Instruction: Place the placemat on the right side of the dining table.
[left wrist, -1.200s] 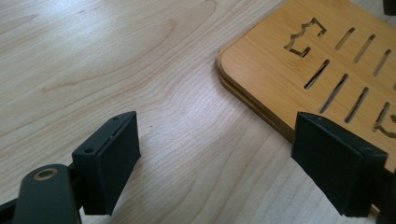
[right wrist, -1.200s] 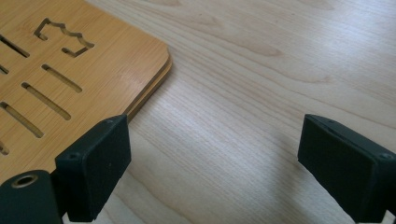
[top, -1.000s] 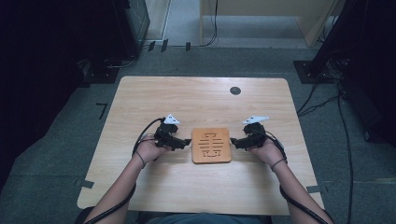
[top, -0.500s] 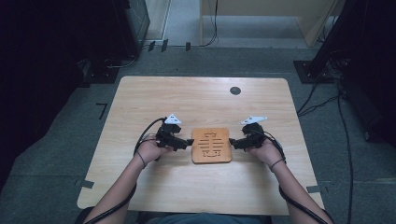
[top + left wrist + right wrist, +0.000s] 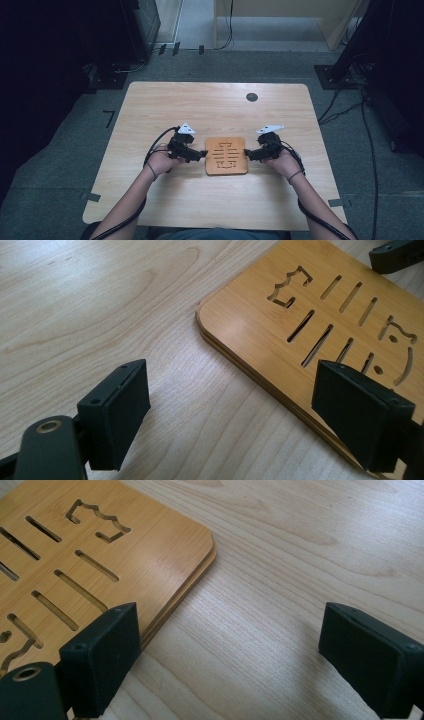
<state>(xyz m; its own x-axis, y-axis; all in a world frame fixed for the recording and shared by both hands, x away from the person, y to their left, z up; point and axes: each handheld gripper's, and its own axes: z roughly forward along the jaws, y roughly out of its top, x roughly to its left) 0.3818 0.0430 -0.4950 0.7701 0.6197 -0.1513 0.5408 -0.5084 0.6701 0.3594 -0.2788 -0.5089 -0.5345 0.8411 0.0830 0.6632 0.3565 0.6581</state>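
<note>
Slotted bamboo board [image 5: 226, 156] mid-table; left gripper [image 5: 202, 153] at its 9 o'clock, right gripper [image 5: 248, 154] at 3, both w/ jaws spread, empty

In the right gripper view, the right gripper [image 5: 227, 655] is seen low over a pale wooden table [image 5: 310, 545], its two black jaws spread wide apart with nothing but bare tabletop between them. A flat, orange-brown wooden board [image 5: 150, 540] with a rounded corner is laid on the table at the upper left, and narrow slots and a jagged, crown-like outline are cut through it. The left-hand jaw in this view is placed over the board's near edge, while the other jaw is held well apart from the board.
</note>
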